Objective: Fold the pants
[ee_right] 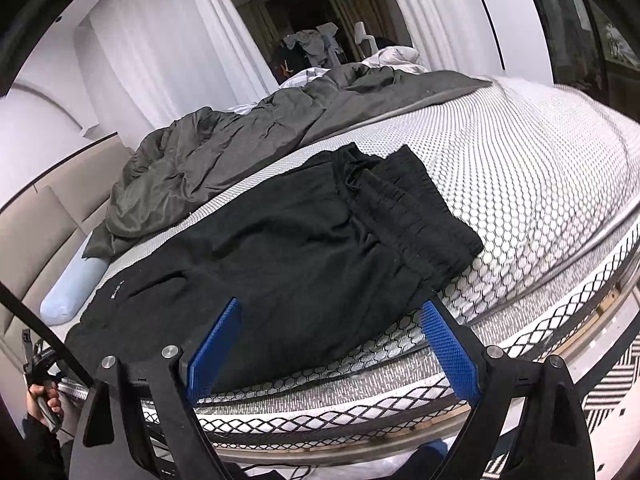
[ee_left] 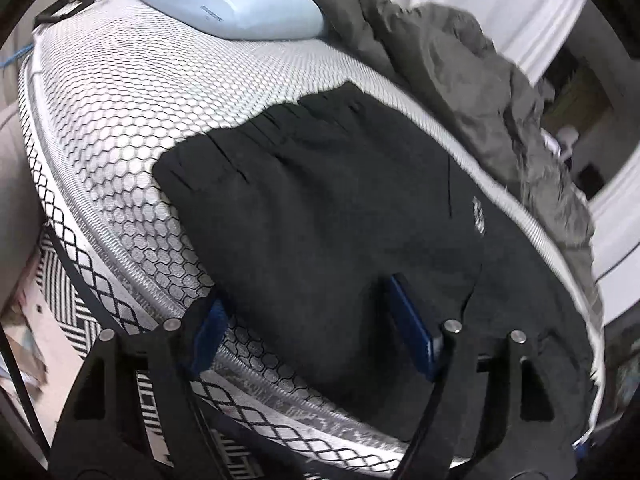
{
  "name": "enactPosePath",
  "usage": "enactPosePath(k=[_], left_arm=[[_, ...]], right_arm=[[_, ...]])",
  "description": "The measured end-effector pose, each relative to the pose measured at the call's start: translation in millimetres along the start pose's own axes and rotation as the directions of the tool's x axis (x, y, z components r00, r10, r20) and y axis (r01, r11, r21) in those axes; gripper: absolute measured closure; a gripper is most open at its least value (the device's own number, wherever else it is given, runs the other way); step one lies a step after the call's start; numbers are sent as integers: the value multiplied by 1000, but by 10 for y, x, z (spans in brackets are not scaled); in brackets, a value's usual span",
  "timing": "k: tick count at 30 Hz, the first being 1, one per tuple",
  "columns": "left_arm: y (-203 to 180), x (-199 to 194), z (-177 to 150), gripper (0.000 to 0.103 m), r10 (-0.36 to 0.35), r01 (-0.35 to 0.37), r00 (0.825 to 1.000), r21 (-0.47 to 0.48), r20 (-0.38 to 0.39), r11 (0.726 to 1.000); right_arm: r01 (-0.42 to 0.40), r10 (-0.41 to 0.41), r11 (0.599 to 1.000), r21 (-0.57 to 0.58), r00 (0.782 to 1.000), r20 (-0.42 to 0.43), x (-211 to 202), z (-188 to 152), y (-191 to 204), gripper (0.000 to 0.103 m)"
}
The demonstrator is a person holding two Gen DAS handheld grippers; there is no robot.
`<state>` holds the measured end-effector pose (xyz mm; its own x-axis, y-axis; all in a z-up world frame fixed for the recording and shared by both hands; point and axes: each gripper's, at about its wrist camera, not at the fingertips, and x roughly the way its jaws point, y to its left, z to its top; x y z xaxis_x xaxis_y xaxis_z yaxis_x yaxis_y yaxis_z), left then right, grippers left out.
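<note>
Black pants (ee_left: 320, 216) lie on the white honeycomb-patterned mattress (ee_left: 120, 120), folded over, with the elastic waistband toward the far side in the left wrist view. In the right wrist view the pants (ee_right: 280, 248) spread across the mattress (ee_right: 520, 184), waistband at the right. My left gripper (ee_left: 308, 320) is open, its blue pads either side of the pants' near edge, holding nothing. My right gripper (ee_right: 332, 328) is open and empty over the near edge of the pants.
A light blue pillow (ee_left: 224, 0) lies at the head of the bed. A crumpled dark grey blanket (ee_left: 480, 92) runs along the far side, also in the right wrist view (ee_right: 240, 144). The bed edge (ee_right: 440, 412) and a black-white patterned rug (ee_right: 608, 384) lie below.
</note>
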<state>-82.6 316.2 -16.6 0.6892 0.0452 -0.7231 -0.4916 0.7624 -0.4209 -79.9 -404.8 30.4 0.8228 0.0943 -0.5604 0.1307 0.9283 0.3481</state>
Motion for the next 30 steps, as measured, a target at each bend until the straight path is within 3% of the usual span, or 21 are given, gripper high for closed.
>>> enactPosePath(k=[2,8,11,14,18,20,26,30], left_arm=[[81,-96,6,52,11,-10,1000,-36,28,999],[208,-280,25,78,-5,12,995,-67,99,998],[213,-242,55,85,-8,15,996,-75,94,997],[191,-276,59,89,-1,8,994,-67,107,998],[3,-186,68,97,17,-13,994,-42,110,999],[-36,-229,63,102,0,4,993,-30,116,1000],[-179,-485,84,103,-41,35,987,40,157,999],[-322,-568,274,103,-64,56,981,51,180,997]], right_arm=[[-12,13,999,42,1000,-14,19,-21,-85,14],[-15,19,994,107,999,-37,121,-45,-245,22],[-10,16,990,138,999,-42,234,9,-273,31],[-25,30,988,150,999,-30,302,78,-228,47],[3,6,986,165,999,-54,370,147,-153,90],[-19,28,982,186,998,-48,308,147,-174,93],[-52,58,988,146,998,-31,7,164,-110,95],[-64,67,987,150,998,-13,-56,347,-15,95]])
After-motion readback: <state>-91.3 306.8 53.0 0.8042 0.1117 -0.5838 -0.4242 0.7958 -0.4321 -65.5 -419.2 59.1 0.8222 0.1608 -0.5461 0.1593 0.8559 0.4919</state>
